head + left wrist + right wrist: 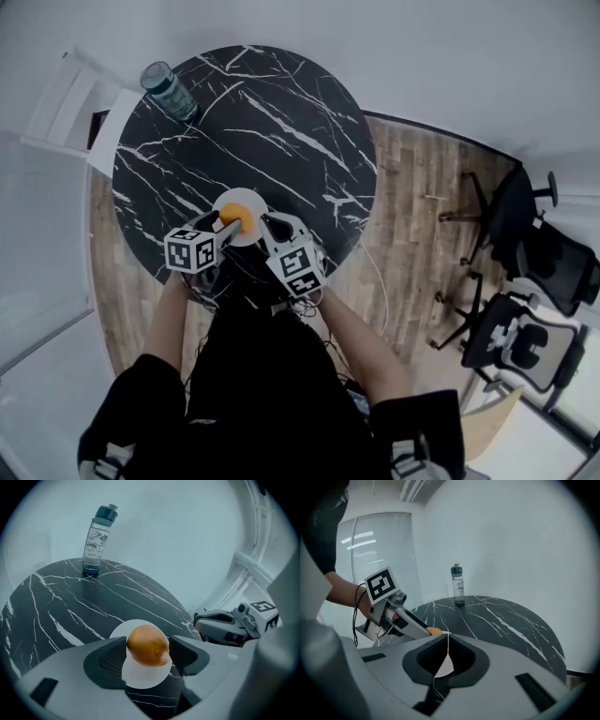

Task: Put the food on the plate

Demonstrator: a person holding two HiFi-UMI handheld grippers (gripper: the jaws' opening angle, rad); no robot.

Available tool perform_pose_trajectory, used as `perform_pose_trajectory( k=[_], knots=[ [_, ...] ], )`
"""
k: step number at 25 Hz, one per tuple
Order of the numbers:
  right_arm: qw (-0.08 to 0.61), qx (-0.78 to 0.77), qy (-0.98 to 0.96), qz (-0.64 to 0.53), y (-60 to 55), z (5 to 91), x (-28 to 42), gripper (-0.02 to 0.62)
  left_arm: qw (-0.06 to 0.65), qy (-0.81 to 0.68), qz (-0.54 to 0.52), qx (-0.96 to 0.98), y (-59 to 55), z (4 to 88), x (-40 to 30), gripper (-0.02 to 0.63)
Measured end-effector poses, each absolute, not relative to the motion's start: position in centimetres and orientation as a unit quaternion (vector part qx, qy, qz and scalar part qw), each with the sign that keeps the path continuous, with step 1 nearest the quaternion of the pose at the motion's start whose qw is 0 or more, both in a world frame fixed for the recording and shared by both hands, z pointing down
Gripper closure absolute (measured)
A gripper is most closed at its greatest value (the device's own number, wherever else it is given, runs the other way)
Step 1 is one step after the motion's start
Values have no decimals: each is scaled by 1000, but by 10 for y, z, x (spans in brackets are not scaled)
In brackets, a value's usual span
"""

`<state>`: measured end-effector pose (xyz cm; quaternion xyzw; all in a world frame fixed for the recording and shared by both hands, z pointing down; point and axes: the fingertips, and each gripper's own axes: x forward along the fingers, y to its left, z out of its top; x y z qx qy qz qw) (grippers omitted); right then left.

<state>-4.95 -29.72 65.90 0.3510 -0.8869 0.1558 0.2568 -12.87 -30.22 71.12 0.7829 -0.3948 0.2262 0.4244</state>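
The round black white-veined marble table [281,141] is seen from steeply above by the head camera. From its near edge it is viewed low and close by both gripper cameras; the clear plastic bottle [97,538] at its far edge is shared by all views.

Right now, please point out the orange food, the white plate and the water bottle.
orange food [147,645], left gripper view, middle of its skin
white plate [143,677], left gripper view, bare part below the food
water bottle [96,543], left gripper view, its clear body
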Motion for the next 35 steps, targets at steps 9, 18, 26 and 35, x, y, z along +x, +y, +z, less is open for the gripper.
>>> perform_pose_trajectory(
  k=[9,18,26,35],
  knots=[
    [227,358,-895,143,-266,630,-37,595,395,-437,225,776,-279,685,-131,337],
    [169,382,-899,131,-235,583,-31,595,356,-502,189,765,-228,635,-128,339],
    [121,385,-908,112,-203,540,-30,595,311,-539,165,765,-184,591,-121,344],
    [70,382,-919,66,-171,477,-30,598,184,-596,151,767,-145,518,-121,476]
  ],
)
